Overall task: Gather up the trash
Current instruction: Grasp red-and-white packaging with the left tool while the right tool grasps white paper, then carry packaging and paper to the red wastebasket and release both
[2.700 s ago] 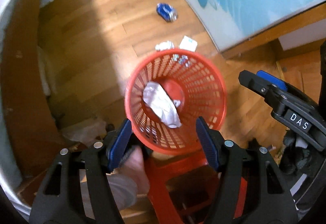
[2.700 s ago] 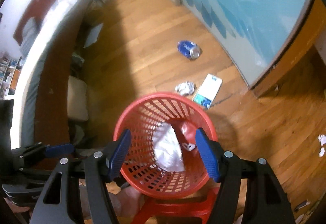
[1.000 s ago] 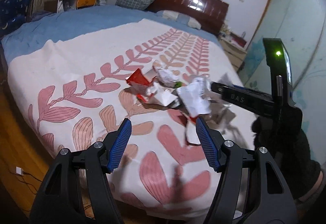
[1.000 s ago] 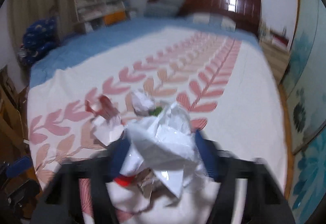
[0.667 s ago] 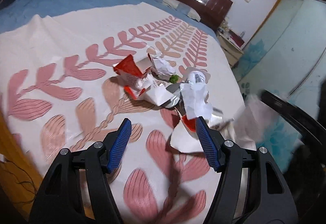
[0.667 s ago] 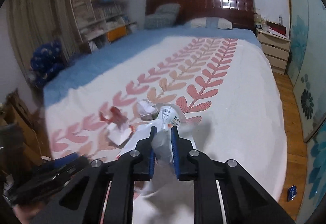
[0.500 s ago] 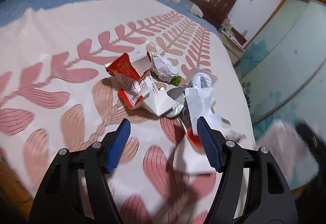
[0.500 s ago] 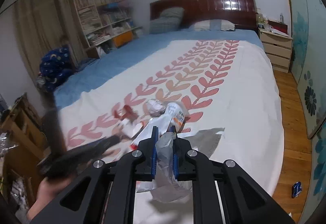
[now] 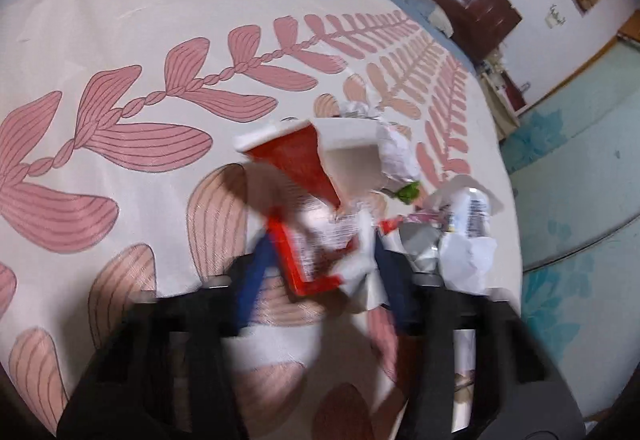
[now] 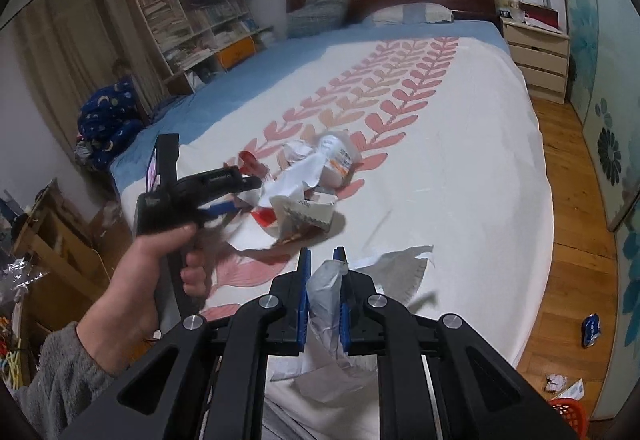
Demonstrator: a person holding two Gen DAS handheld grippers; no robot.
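Note:
A heap of trash lies on the leaf-patterned bed cover (image 9: 120,52): a torn red and white carton (image 9: 316,224), crumpled white paper (image 9: 468,260) and a white bottle (image 10: 338,158). My left gripper (image 9: 320,264) is open, its blue fingers on either side of the carton; the view is blurred. It also shows in the right wrist view (image 10: 236,196), reaching into the heap (image 10: 304,192). My right gripper (image 10: 323,272) is shut on a crumpled grey-white plastic wrapper (image 10: 326,300) and holds it above the bed's near edge.
The red basket's rim (image 10: 570,414) shows at the bottom right on the wooden floor (image 10: 572,240), with a crushed blue can (image 10: 592,324) and paper scraps (image 10: 558,382) nearby. A nightstand (image 10: 536,48) and bookshelves (image 10: 192,24) stand beyond the bed.
Both grippers swung up from over the basket to the bed. My right gripper closed on the wrapper and drew back. My left gripper moved forward until its fingers straddle the carton.

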